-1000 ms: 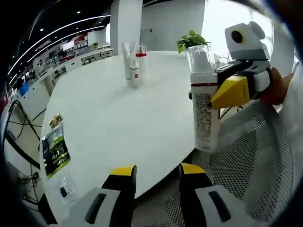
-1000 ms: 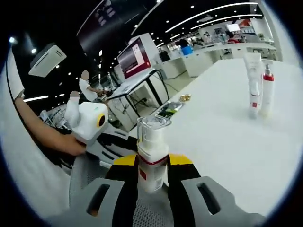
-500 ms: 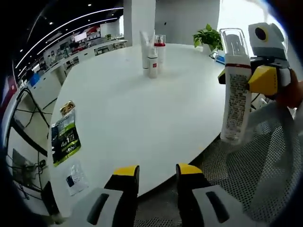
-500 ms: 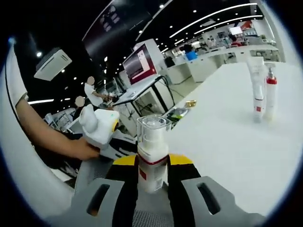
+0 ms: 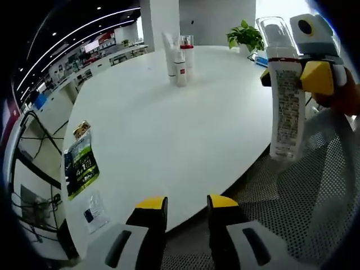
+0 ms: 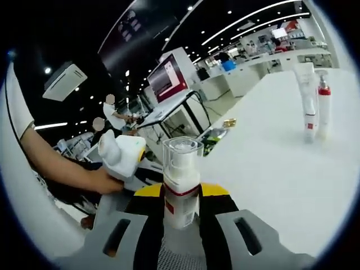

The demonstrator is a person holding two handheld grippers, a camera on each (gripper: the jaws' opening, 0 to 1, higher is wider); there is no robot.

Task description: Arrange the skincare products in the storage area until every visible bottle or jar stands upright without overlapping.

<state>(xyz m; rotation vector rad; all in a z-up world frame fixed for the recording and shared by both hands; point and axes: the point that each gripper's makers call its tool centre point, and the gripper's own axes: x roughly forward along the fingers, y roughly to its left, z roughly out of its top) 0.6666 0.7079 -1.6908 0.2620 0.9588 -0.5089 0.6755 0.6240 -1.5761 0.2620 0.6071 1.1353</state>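
White counter (image 5: 169, 124): big, round. Right tongs (image 6: 180, 211) clenched on pump bottle (image 6: 181, 185), held upright in air off counter edge, above mesh chair (image 5: 315, 214). Left tongs (image 5: 180, 205) released, nothing btwn jaws, low at near edge. Tube (image 5: 169, 49) + red-collar bottle (image 5: 186, 50) upright, touching, far side. Green sachet (image 5: 80, 166) flat at left edge.

Right hand-held gripper (image 6: 180, 205) clamped, held aloft; left hand-held gripper (image 5: 180, 205) parted, empty, in person's hand (image 6: 107, 181).
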